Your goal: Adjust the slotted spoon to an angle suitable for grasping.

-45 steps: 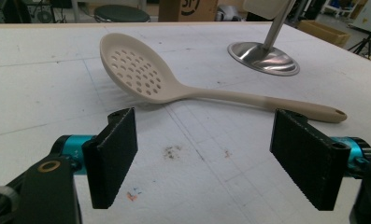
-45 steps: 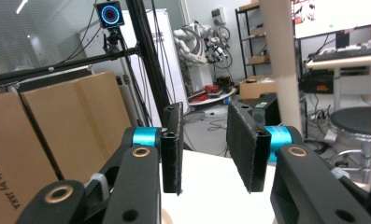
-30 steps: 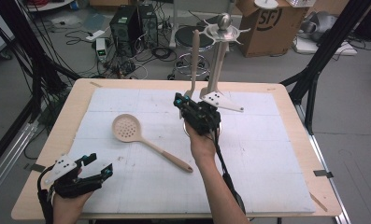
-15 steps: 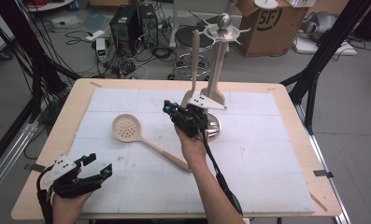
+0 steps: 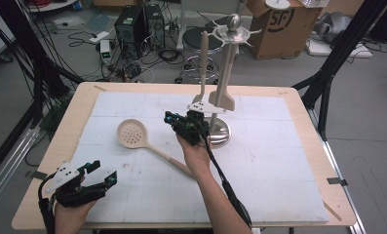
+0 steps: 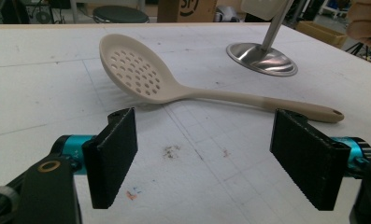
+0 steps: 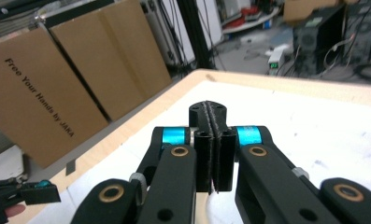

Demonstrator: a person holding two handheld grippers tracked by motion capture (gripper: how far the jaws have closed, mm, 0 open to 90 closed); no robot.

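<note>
Tabletop [image 5: 279,161]: white mat, wooden rim; workshop floor with cables, cardboard boxes. Slotted spoon [image 5: 132,134] lies flat, centre-left. Utensil stand [image 5: 219,131] behind. Left gripper [image 5: 91,176] fingers wide open, empty; right gripper [image 5: 174,119] fingers closed, empty.

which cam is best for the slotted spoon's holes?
Left gripper view: the slotted spoon lies close, with bowl holes and handle sharp. The high view shows it whole but small, handle end under the person's right hand. The right gripper view faces away.
</note>
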